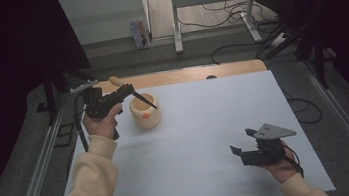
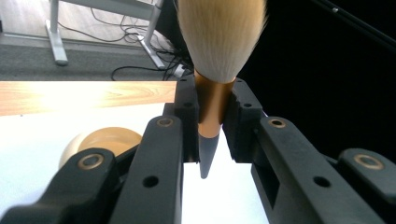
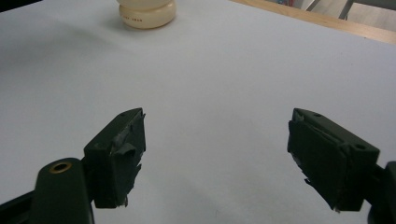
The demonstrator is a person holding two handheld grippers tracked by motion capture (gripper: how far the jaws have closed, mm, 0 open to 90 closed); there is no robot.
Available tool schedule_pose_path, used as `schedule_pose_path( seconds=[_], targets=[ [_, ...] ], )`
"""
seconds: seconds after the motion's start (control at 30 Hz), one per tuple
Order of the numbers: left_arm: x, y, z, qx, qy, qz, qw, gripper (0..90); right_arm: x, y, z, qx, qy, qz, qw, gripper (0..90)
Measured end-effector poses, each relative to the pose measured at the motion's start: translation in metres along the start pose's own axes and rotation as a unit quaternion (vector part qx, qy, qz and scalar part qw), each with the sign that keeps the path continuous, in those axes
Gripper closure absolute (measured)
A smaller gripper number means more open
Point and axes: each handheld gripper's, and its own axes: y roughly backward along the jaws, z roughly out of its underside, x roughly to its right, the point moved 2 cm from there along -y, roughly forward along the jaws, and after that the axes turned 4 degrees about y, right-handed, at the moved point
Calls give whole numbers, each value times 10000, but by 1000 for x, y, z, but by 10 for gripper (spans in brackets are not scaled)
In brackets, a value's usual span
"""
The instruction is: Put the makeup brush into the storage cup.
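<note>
my left gripper (image 1: 129, 91) jaws clenched on the brush (image 2: 214, 100), over the far-left cup (image 1: 145, 111), right gripper (image 1: 243, 140) jaws wide apart, holding nothing, near right on the table (image 1: 206, 124)

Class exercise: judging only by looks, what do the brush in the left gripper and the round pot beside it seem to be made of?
Brush: soft pale hair with tan tips, a copper-coloured, satin metal-looking collar, and a dark pointed handle, plastic or lacquered wood. Pot: cream, smooth, faintly glossy, probably glazed ceramic or plastic; the look leaves it open.
</note>
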Motion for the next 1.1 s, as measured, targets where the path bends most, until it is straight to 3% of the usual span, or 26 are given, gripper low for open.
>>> schedule_pose_path(
  seconds=[0.47, 0.67, 1.1],
  targets=[
    [-12, -11, -12, -4, 12, -326, 9995, 781, 1, -1, 1, -35, 32, -18, 10000, 193],
    [-15, -13, -16, -31, -88, -475, 9988, 781, 0, -1, 1, -22, 50, -49, 10000, 193],
    [-27, -14, -19, 10, 34, -663, 9978, 781, 0, -2, 2, -48, 64, -59, 10000, 193]
  ],
)
